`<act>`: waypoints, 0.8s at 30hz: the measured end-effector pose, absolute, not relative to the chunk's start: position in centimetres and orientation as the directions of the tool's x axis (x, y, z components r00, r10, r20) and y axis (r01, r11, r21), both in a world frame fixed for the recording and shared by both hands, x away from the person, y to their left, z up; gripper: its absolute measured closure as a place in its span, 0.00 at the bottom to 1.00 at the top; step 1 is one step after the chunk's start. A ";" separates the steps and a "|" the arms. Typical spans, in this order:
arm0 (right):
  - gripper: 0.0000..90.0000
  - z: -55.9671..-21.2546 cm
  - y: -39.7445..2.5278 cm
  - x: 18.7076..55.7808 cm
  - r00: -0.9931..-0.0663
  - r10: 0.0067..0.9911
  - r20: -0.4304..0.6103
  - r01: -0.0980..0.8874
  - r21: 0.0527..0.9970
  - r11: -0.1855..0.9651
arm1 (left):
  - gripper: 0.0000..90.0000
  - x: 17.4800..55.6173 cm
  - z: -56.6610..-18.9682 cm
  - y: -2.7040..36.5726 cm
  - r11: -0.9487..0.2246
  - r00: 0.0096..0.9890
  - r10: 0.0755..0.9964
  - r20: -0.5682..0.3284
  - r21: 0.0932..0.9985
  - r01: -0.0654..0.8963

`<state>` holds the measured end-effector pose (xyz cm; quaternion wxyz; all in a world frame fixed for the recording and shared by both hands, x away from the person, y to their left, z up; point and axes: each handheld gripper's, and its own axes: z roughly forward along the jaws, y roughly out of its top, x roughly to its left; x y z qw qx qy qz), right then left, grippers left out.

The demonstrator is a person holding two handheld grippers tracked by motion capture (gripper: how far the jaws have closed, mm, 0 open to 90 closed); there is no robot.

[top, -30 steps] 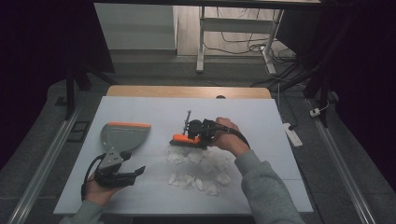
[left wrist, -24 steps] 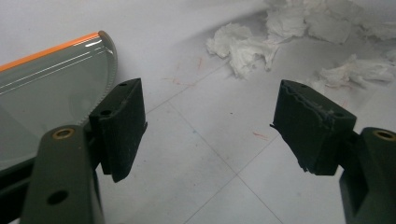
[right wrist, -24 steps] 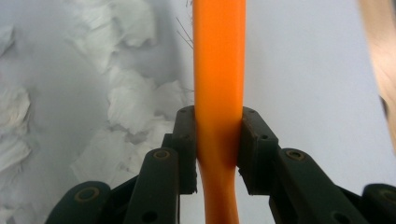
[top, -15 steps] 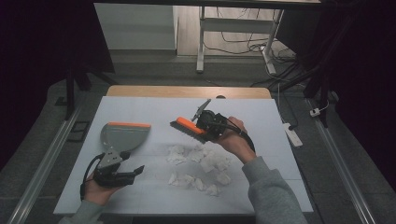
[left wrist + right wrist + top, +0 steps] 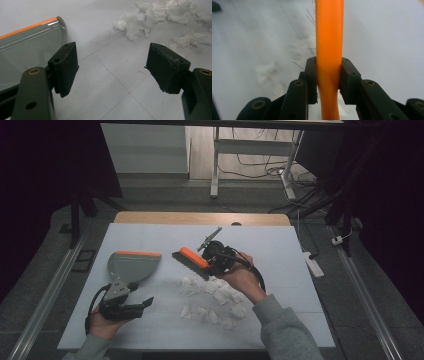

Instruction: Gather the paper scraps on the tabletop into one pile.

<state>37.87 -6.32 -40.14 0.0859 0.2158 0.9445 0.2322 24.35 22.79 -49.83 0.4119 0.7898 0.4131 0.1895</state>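
Since before, our right gripper, clenched on the brush, shifts center-frame; we sweep low toward the paper scraps, left gripper released

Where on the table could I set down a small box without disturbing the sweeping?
The far strip of the white table top beyond the dustpan and brush is bare, as is the right side past the right gripper. The middle is crowded with paper scraps, and the left gripper occupies the near left.
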 end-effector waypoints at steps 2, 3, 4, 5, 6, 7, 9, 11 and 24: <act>0.79 -40.6 -5.4 37.6 -0.888 0.459 -0.006 0.402 0.475 0.783 | 0.29 24.3 -49.8 22.9 -0.316 0.585 0.810 -0.043 0.809 0.496; 0.79 -40.9 -4.9 37.5 -0.886 0.464 0.016 0.415 0.473 0.777 | 0.29 24.3 -49.7 23.0 -0.314 0.583 0.811 -0.042 0.810 0.495; 0.79 -41.3 -4.3 37.4 -0.878 0.477 0.045 0.441 0.467 0.767 | 0.29 24.3 -49.7 23.0 -0.310 0.582 0.812 -0.044 0.812 0.494; 0.79 -41.7 -3.8 37.4 -0.875 0.481 0.062 0.453 0.459 0.764 | 0.29 24.3 -49.7 23.1 -0.309 0.581 0.813 -0.044 0.812 0.495; 0.79 -42.2 -3.3 37.3 -0.869 0.486 0.086 0.469 0.455 0.757 | 0.29 24.3 -49.7 23.1 -0.309 0.580 0.814 -0.044 0.812 0.495; 0.79 -42.7 -2.7 37.2 -0.868 0.484 0.109 0.478 0.449 0.755 | 0.29 24.3 -49.7 23.1 -0.309 0.580 0.814 -0.045 0.812 0.496; 0.79 -43.6 -1.5 36.9 -0.874 0.462 0.149 0.477 0.439 0.761 | 0.29 24.3 -49.8 23.2 -0.308 0.579 0.814 -0.046 0.811 0.498; 0.79 -44.3 -0.6 36.9 -0.878 0.457 0.145 0.472 0.428 0.771 | 0.29 24.4 -49.8 23.2 -0.310 0.580 0.813 -0.045 0.810 0.498; 0.79 -45.5 -6.3 39.6 -0.756 0.641 0.132 0.636 0.376 0.674 | 0.29 24.4 -49.8 23.0 -0.317 0.584 0.811 -0.040 0.808 0.496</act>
